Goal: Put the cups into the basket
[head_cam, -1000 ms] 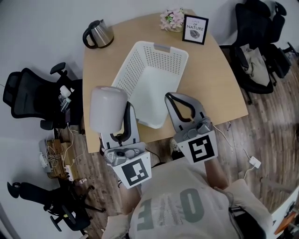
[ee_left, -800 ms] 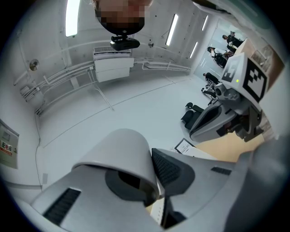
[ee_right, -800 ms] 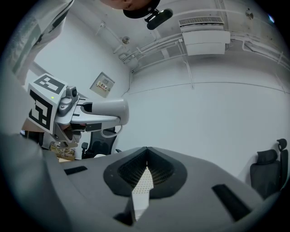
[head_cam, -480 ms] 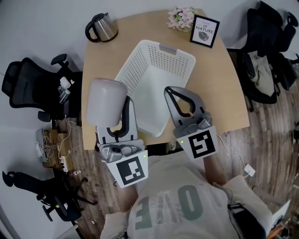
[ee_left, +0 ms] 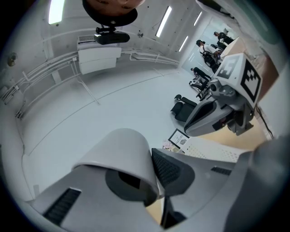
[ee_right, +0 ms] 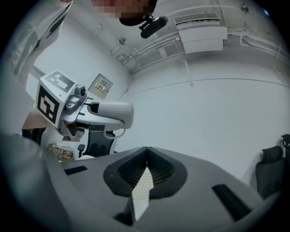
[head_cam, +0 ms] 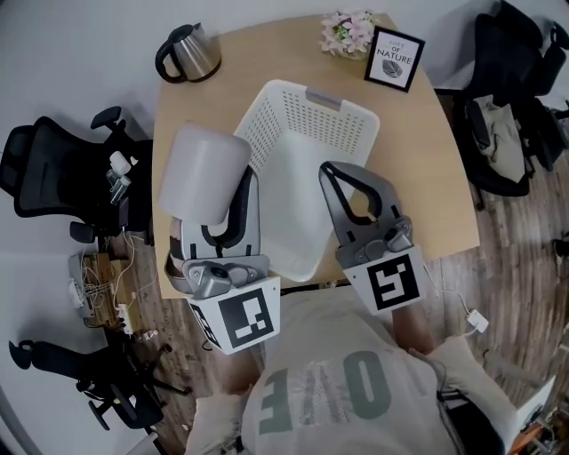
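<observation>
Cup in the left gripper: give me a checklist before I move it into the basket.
1. Cup clamped in the left gripper: ok.
2. Cup above the basket: not ok, it shows mostly left of the rim.
3. Basket open side up, room inside: ok.
4. Right gripper shut, holding nothing: ok.
5. Kettle away from the path: ok, at the table's far corner.

A light wooden table [head_cam: 427, 160] with a rounded far edge is set before a pale wall [head_cam: 267, 13], and wood-plank flooring [head_cam: 524, 267] is laid on its near side. Black office chairs are placed at both sides, one at the left [head_cam: 53, 169] and one at the right [head_cam: 511, 89], the latter draped with what may be a bag or jacket. Long strip lights [ee_left: 55, 10] are lit overhead, and an air-conditioning unit [ee_left: 99, 56] is mounted high up in the white room.
</observation>
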A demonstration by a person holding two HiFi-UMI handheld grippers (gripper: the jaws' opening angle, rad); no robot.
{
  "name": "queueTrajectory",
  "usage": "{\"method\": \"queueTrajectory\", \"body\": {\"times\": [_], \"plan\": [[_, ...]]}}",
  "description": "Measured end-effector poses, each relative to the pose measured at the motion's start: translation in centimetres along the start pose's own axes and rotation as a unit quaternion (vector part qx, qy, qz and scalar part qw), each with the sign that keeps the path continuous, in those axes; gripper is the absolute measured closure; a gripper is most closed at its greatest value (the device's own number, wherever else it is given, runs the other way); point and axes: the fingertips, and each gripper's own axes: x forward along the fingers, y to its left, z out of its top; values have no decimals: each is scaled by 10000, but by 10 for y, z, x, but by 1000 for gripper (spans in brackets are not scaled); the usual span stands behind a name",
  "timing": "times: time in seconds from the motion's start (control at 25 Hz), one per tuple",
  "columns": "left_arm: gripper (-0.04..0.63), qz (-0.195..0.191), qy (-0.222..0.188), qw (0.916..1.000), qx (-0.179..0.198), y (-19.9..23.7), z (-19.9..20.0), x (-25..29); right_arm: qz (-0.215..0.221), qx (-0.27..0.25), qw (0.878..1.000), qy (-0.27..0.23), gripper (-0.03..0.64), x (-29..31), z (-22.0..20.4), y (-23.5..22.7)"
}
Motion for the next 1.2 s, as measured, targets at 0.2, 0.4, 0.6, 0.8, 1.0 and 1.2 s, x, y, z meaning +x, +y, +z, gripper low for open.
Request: {"method": "queueTrajectory", "body": {"times": [0.2, 0.4, 0.6, 0.8, 1.0, 1.2], "plan": [[540, -371, -256, 9989, 149, 0, 2, 32, -296, -58, 9995, 109, 618, 1, -3, -20], [540, -1063, -351, 9927, 458, -14, 5, 63, -588, 135, 9981, 154, 618, 7, -5, -41], [540, -2144, 112, 9700, 1136, -49, -25, 88, -677, 203, 9973, 199, 618, 12, -12, -44], [540, -3240, 504, 9304, 1637, -94, -60, 97, -749, 404, 9961, 247, 618, 12, -18, -45], [540, -4188, 899, 8757, 2229, -142, -96, 102, -757, 490, 9955, 290, 618, 14, -25, -49], [540, -5100, 1220, 8019, 2862, -191, -138, 88, -817, 551, 9947, 295, 618, 16, -30, -56]]}}
